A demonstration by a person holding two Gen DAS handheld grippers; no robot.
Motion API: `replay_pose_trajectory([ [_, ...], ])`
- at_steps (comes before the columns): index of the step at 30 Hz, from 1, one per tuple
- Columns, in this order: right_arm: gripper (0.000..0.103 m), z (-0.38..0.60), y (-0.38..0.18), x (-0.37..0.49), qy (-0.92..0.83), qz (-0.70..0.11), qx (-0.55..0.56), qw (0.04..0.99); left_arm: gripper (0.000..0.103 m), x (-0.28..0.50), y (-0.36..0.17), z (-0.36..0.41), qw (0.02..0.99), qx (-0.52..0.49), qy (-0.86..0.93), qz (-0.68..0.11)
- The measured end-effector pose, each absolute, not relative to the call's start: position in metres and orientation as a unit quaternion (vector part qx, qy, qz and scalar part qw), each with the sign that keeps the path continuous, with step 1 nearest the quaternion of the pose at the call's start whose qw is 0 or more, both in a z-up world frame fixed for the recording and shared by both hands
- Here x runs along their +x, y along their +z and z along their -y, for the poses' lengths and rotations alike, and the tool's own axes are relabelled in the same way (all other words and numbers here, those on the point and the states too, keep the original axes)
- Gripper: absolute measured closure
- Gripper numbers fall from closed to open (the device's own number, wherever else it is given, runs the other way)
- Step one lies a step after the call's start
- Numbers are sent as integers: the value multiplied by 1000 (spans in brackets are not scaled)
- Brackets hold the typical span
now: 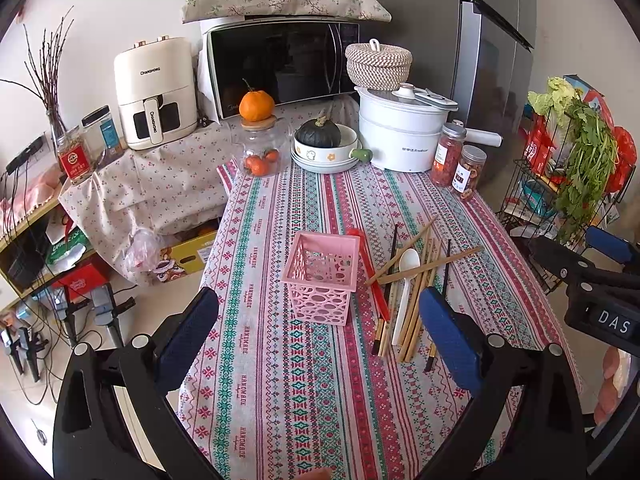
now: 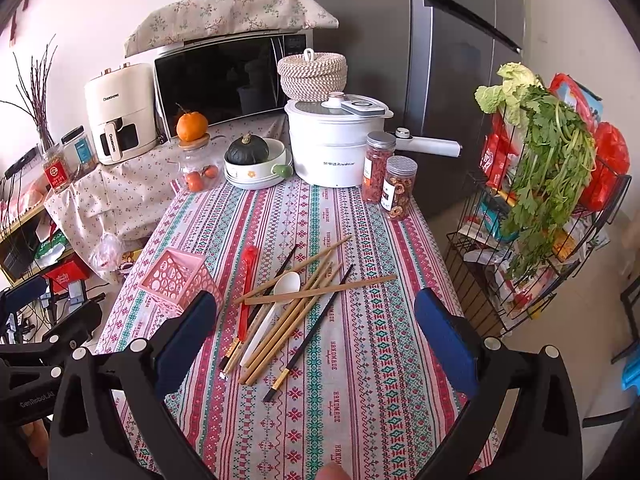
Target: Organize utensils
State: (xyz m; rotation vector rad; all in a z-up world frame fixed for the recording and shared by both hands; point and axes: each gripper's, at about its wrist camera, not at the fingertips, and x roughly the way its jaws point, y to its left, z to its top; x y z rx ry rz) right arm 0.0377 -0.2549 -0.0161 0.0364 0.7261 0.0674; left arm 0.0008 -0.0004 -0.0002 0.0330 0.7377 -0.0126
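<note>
A pink perforated utensil basket stands empty on the patterned tablecloth; it also shows in the right wrist view. Right of it lies a loose pile of utensils: a white spoon, several wooden chopsticks, black chopsticks and a red utensil. My left gripper is open and empty, held above the table in front of the basket. My right gripper is open and empty, held above the pile.
At the table's far end stand a white cooker, a bowl with a dark squash, a glass jar with an orange on top and two snack jars. A wire rack with greens stands to the right.
</note>
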Motion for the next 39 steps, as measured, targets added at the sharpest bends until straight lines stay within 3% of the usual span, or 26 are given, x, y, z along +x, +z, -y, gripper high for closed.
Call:
replay_pose_trajectory([
  [39,7,253,-18,38,33,-356,15,934,7,1,0,0,933,15,-6,-360],
])
